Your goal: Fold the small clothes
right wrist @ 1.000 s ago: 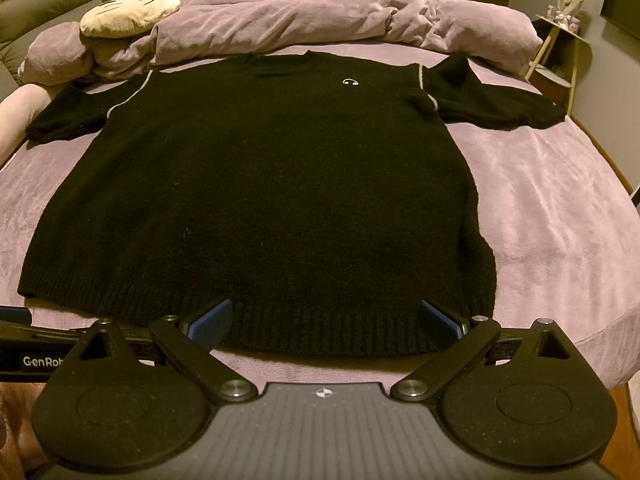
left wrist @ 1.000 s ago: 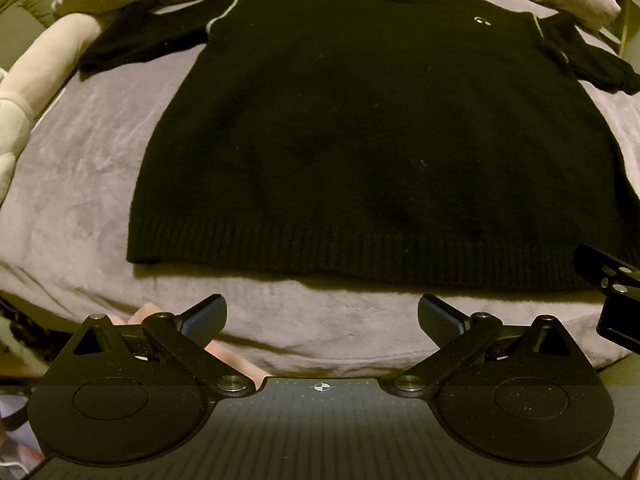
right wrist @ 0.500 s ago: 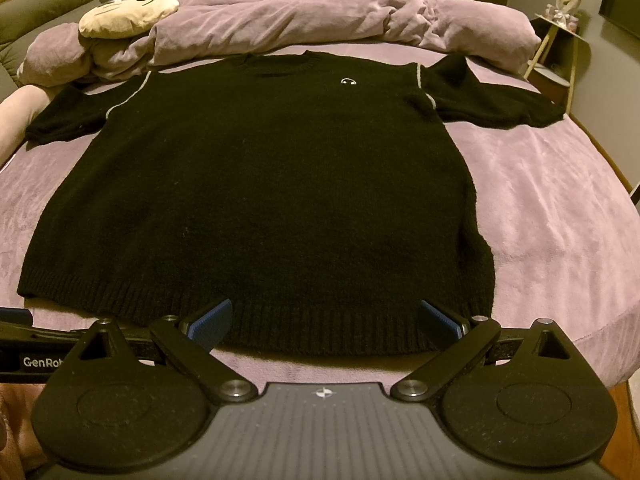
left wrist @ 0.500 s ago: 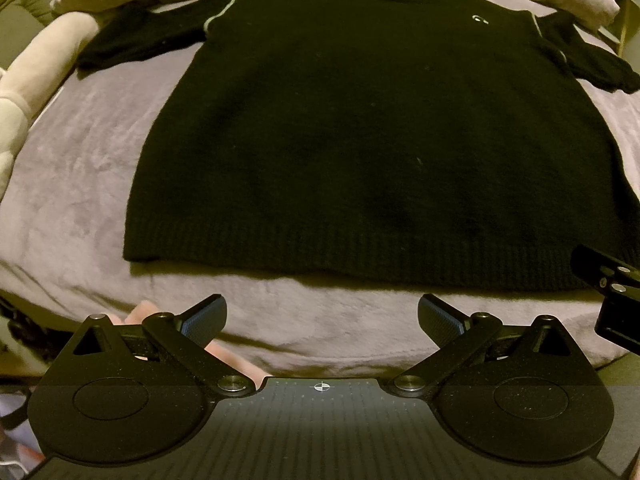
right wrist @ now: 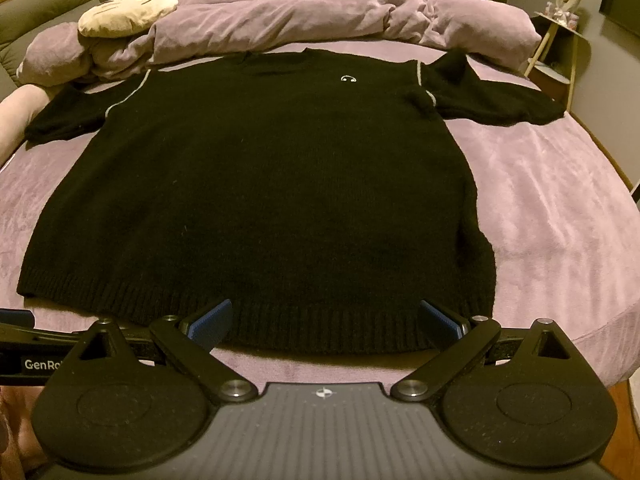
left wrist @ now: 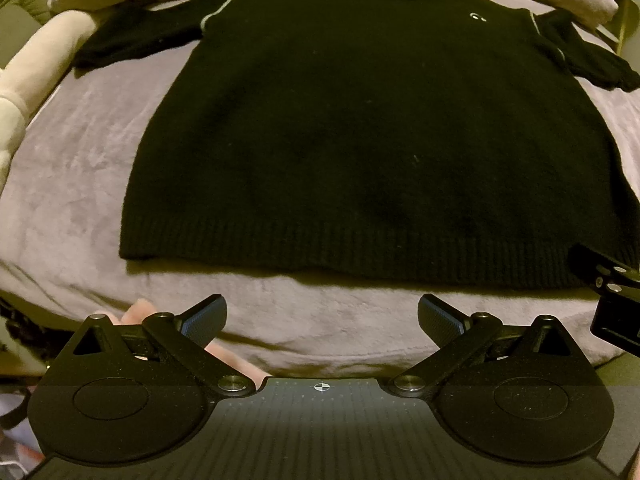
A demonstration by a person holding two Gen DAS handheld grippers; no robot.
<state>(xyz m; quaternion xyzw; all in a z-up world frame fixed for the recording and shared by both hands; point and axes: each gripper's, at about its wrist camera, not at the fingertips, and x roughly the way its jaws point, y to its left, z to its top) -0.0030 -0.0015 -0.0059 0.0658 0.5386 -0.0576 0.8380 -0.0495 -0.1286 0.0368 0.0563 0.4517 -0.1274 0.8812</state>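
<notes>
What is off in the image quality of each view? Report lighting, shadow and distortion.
Left wrist view: dim, yellowish light; the black sweater loses nearly all knit detail, its hem casts a shadow on the purple bedspread, and fisheye bends the bed edges. Right wrist view: brighter, with the duvet folds readable and the same bulging distortion.

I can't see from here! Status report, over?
Left gripper and right gripper open, empty. Black knit sweater flat on purple bed cover, unfolded. Nothing in the way.
</notes>
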